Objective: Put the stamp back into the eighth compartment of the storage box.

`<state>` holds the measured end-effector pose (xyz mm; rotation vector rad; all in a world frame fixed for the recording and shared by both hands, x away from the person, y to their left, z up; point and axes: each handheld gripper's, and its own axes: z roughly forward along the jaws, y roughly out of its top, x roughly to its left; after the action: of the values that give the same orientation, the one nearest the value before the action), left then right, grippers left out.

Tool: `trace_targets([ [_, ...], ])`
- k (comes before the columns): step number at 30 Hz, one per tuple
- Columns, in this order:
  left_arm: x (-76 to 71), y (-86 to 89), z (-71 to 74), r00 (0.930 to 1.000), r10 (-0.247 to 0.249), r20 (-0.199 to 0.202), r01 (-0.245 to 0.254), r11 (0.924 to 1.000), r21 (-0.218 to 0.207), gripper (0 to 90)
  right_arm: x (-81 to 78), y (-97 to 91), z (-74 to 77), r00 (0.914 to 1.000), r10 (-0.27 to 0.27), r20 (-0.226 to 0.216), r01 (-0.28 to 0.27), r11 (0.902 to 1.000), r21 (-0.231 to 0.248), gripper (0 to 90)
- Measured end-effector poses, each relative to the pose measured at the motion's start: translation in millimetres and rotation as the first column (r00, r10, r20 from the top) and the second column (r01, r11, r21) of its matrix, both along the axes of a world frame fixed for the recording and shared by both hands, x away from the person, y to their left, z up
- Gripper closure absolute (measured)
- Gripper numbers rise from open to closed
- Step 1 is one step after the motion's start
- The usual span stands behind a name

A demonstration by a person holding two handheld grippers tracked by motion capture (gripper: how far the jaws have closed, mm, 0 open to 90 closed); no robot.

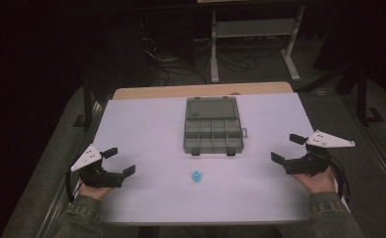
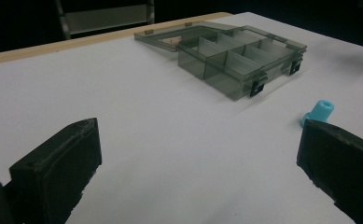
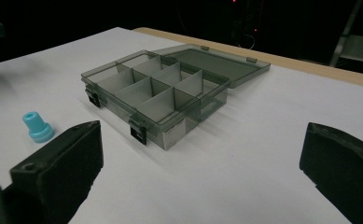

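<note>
The white table [image 1: 156,148] has plenty of bare surface on every side of what lies on it. A strip of its wooden edge [image 1: 200,90] shows along the far side, and beyond that the floor is dark, with cables and a shelf frame [image 1: 252,29].

One grey compartment box [image 1: 213,134] sits in the middle toward the far edge, lid [image 1: 212,107] folded flat back behind it. I count eight compartments in two rows of four, all looking bare, and two dark latches on its near wall. One small blue plug [image 1: 196,176] stands upright on the table, just in front of the box and apart from it, nearer the person's edge.

There are two grippers. The left gripper [image 1: 121,162] rests at the near left corner, jaws spread wide with nothing between them; the plug is off to its right. The right gripper [image 1: 285,148] sits at the near right, also spread and holding nothing. Wide bare table lies between each and the plug.
</note>
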<state>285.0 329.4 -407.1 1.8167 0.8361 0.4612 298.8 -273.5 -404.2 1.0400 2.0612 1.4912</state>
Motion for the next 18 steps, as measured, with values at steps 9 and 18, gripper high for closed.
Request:
trace_targets([
  [9, 3.7, -4.6, 7.8, 0.9998, -0.018, 0.002, 0.018, 0.9998, 0.007, 0.0, 0.1, 1.4, -0.9, 1.0, 0.005, -0.003, -0.005, 0.9999, -0.009, 0.0],
  [18, 10.0, -15.7, 17.6, 0.9984, -0.056, -0.002, 0.056, 0.9981, 0.026, 0.0, -0.3, 1.0, -0.6, 1.0, 0.004, -0.003, -0.004, 1.0, -0.006, 0.0],
])
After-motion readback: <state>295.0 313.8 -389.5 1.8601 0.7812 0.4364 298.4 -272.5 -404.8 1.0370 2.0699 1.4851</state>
